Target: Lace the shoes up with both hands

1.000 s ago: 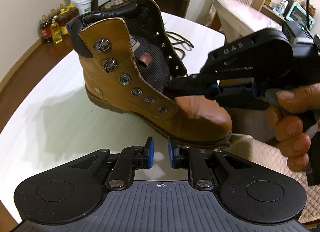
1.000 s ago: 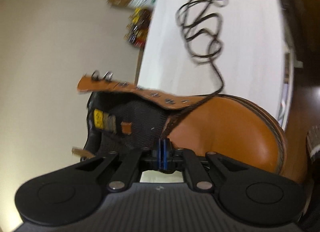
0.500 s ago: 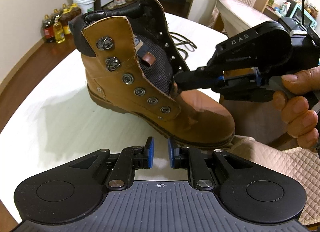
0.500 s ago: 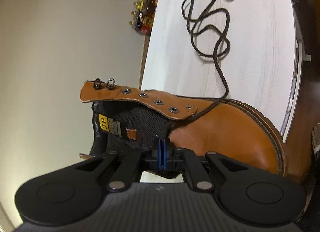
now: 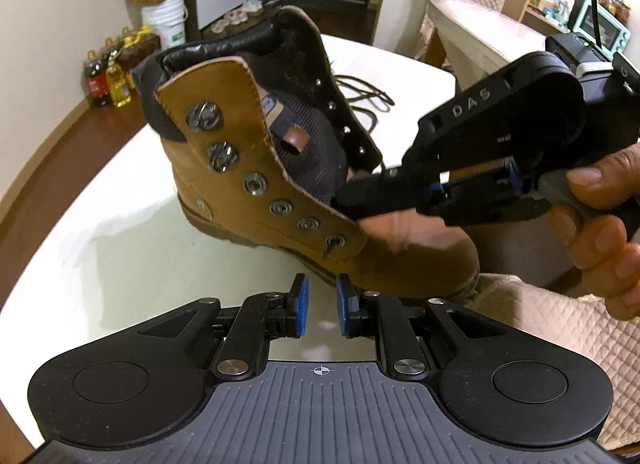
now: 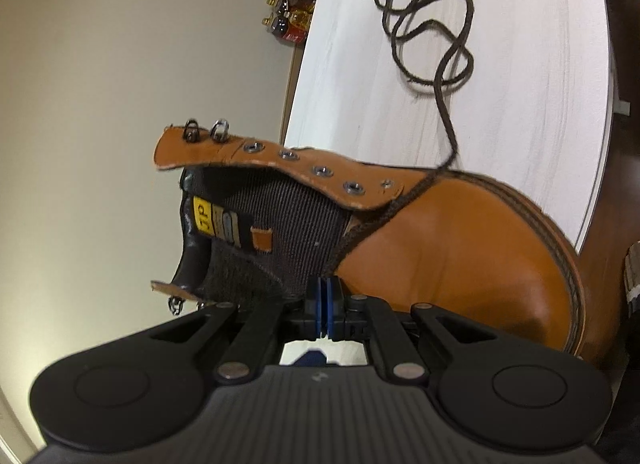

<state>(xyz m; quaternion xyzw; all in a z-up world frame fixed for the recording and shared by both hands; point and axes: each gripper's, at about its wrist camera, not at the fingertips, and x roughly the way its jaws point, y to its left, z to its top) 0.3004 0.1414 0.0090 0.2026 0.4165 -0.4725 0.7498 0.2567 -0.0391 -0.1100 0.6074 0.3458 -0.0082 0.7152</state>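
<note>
Your right gripper (image 6: 323, 306) has its fingers pressed together, tips tucked inside the boot (image 5: 312, 192) at the base of the tongue (image 6: 276, 236) — whether the lace end is pinched between them you cannot tell, since the pads hide it. Judging by the small dark tip poking out of the lowest eyelet (image 5: 334, 242) on the near flap, you are probably feeding the lace outward through that hole. Keep the push straight along the hole's axis so the tip does not buckle against the leather.

Your left gripper (image 5: 319, 310) waits just in front of the boot's toe, fingers apart and empty. Bring it up to that eyelet and close on the protruding tip only once enough shows.

The lace (image 6: 436, 36) runs from the boot's far flap out across the white table (image 5: 132, 248), piled in loose loops beyond the boot — slack that may tangle as you pull. The boot stands near the table edge, toe towards you. Bottles (image 5: 110, 82) sit on the floor far behind the boot, out of the way.
</note>
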